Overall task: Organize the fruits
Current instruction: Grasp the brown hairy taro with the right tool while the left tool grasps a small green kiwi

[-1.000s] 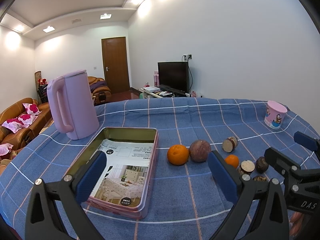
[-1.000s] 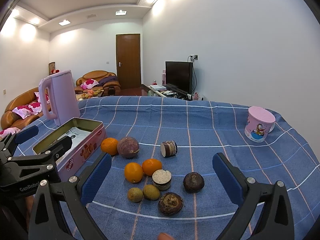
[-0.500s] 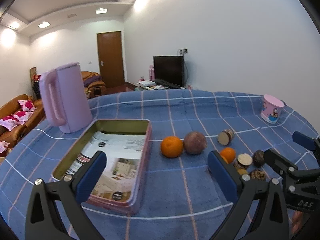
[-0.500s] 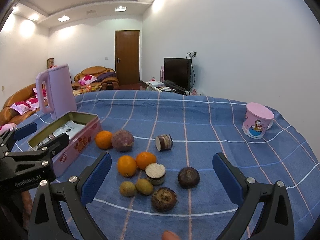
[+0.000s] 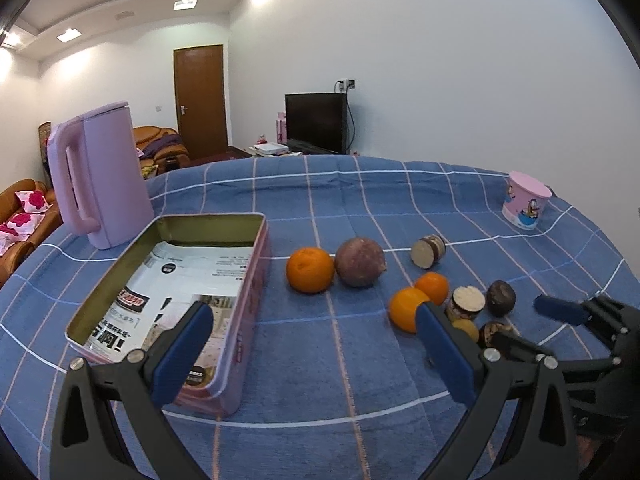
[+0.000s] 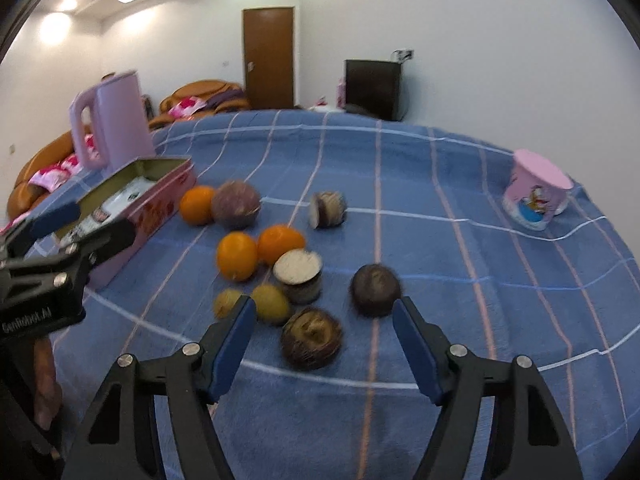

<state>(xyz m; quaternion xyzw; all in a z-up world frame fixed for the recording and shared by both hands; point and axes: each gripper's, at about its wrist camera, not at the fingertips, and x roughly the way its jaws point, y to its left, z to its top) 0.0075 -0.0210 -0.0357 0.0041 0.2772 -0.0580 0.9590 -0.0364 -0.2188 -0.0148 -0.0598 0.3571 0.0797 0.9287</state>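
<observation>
Closing in over the past second, the right hand-held gripper [image 6: 324, 344], half-narrowed and empty, frames a dark wrinkled round fruit [image 6: 311, 338] on the blue-checked desk [image 6: 460, 248]; the left hand-held gripper [image 5: 312, 352] gapes empty beside the open pink tin box [image 5: 256, 280].

The right gripper [image 6: 324, 344] stood open at six o'clock, its blue pads [image 6: 234, 344] apart, with a rough brown fruit [image 6: 311, 338] lying between them just ahead. A dark round fruit [image 6: 375, 289] sat near the right pad. Two small yellow-green fruits [image 6: 272, 303] lay by the left pad, beside a cut piece [image 6: 299, 274] with its pale face up. Behind it two oranges [image 6: 237, 255] touched. At eleven o'clock a third orange [image 6: 196, 205] touched a purple fruit [image 6: 235, 205], next to the tin [image 6: 160, 200]. The left gripper [image 6: 72, 232] showed at nine o'clock, the kettle [image 6: 112, 120] at ten, the cup [image 6: 534, 192] at two.
</observation>
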